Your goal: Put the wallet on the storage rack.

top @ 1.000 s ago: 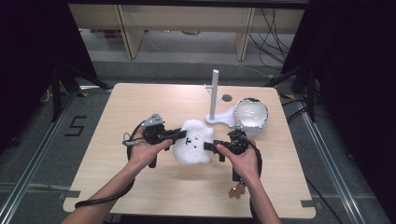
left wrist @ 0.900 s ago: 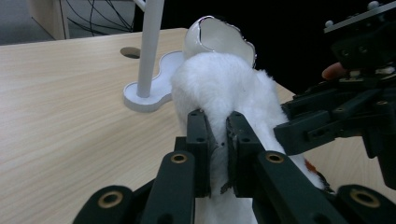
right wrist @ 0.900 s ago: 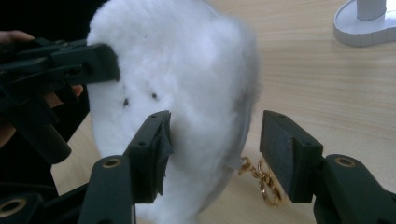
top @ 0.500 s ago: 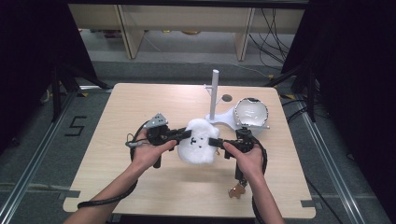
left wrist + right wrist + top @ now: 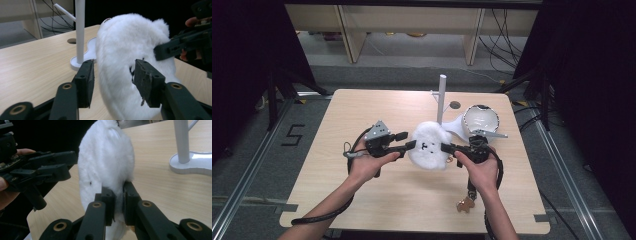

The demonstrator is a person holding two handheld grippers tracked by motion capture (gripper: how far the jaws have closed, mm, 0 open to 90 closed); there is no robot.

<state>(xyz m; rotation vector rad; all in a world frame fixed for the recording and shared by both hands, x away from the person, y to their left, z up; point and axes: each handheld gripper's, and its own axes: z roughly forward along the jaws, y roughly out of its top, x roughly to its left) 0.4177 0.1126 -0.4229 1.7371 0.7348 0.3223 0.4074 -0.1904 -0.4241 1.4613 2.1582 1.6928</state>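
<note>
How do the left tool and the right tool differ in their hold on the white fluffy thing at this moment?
The right tool is clamped on an edge of the white fluffy thing; the left tool has just been opening, its jaws apart on either side of the fluff, not pressing it. The left tool comes from the thing's left, the right tool from its right. Both are black and hand-held.

text: "5" | on: floor [image 5: 292, 135] left of table [image 5: 362, 200] | black marking

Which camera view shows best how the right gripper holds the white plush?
The right gripper view: its jaws are clamped on the plush edge, fur pinched between them. The high view shows the right gripper touching the plush's side, without detail. The left gripper view shows only its jaw tips from afar.
</note>
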